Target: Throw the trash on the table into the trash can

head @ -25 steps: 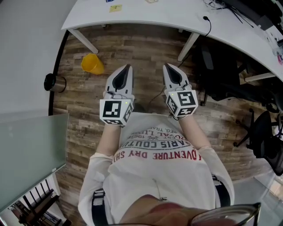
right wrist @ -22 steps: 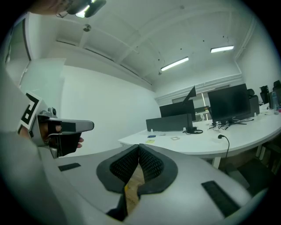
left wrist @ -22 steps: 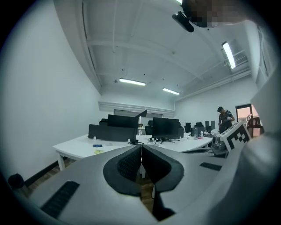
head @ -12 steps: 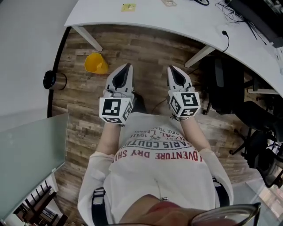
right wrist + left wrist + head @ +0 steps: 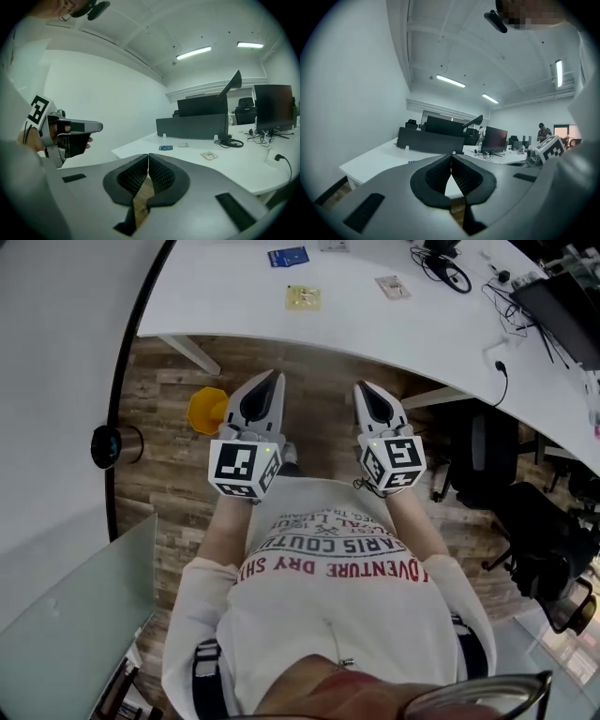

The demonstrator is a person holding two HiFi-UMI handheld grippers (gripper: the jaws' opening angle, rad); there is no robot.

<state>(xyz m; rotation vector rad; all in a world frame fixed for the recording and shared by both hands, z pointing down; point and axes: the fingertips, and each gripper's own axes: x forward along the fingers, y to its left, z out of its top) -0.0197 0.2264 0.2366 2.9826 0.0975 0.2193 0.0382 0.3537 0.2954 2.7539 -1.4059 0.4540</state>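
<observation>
Nearer now, wrapper (image 5: 302,297) beyond left hand-held gripper (image 5: 274,376), right hand-held gripper (image 5: 362,386), both pressed together

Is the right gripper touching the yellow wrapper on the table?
Apart. Head view shows the right gripper short of the table, far from the yellow wrapper.

Bright ceiling strip lights (image 5: 451,81), fisheye-bent dark edges, background perhaps soft

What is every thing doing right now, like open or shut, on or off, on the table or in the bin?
Left gripper: shut, empty.
Right gripper: shut, empty.
Yellow wrapper: lying on the table, not binned yet.
Blue card: lying on the table.
Bin: on the floor, no lid.
Monitor: screen dark.
Ceiling lights: on.
</observation>
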